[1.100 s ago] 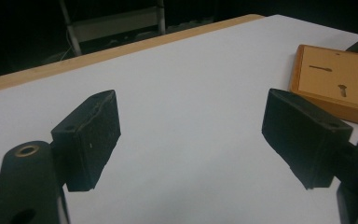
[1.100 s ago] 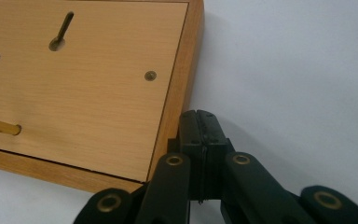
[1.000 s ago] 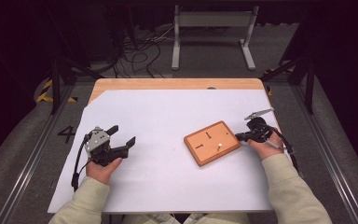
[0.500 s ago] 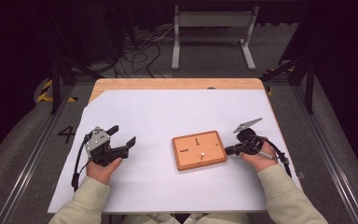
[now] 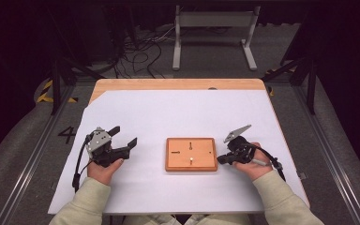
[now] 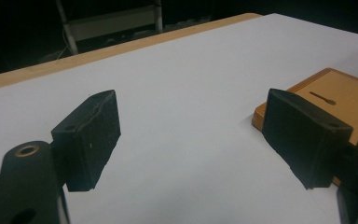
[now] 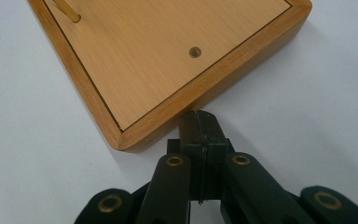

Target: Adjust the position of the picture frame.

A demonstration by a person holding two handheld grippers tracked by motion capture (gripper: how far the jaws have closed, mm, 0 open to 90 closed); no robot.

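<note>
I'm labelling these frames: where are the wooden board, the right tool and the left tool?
wooden board (image 5: 201, 154), high view, bare top face.
right tool (image 7: 199, 122), right gripper view, shut tips.
left tool (image 5: 123, 137), high view, between open tips.

Wooden board sole obstacle, mid-sheet; white sheet bare from 9 through 12 to 3 o'clock.

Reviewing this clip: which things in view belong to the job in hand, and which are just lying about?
In the job:
- wooden board, flat on the white sheet
- right gripper, jaws shut, tips against the board's edge

Not in use:
- left gripper, jaws open with nothing between them, held apart from the board
- cables on the floor beyond the table
- metal stand behind them
</note>
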